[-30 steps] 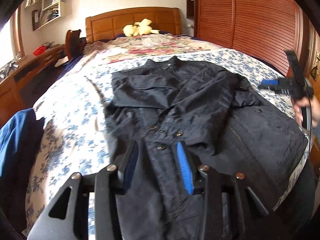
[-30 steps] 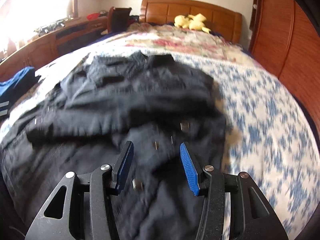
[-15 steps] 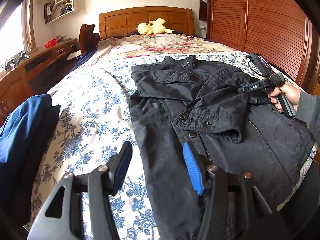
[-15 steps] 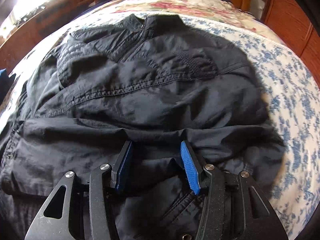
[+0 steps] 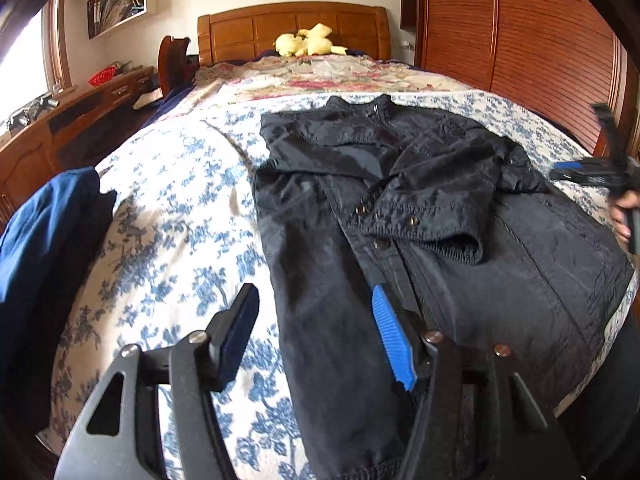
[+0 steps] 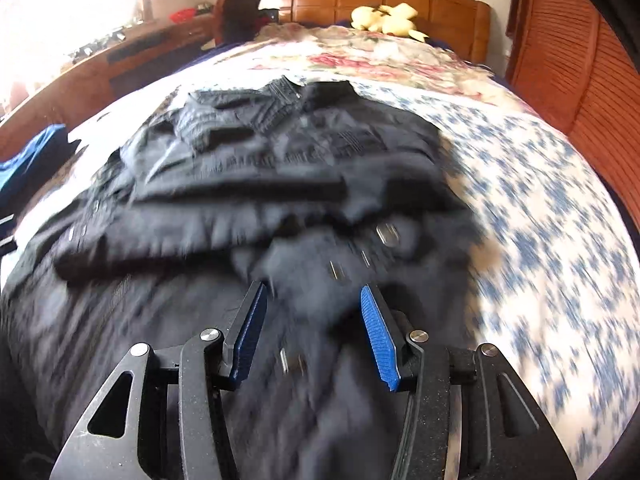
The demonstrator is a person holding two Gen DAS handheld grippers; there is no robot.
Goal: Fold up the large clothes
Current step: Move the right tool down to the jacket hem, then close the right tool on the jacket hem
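A black jacket [image 5: 420, 216] lies on the bed, collar toward the headboard, with a sleeve folded across its front. My left gripper [image 5: 312, 304] is open and empty above the jacket's left hem edge. The right gripper shows in the left wrist view [image 5: 576, 172] at the jacket's right side, held by a hand. In the right wrist view the jacket [image 6: 280, 184] is blurred; my right gripper [image 6: 312, 308] is open and empty just above its lower right part.
The bed has a blue floral sheet [image 5: 168, 216] and a wooden headboard [image 5: 292, 28] with a yellow plush toy [image 5: 308, 42]. A blue garment [image 5: 40, 232] lies at the bed's left edge. A wooden wardrobe [image 5: 520, 40] stands right, a desk [image 5: 60, 128] left.
My right gripper has pulled back from the jacket's middle toward its right side, moving fast. My left gripper has shifted slightly; the jacket lies as before.
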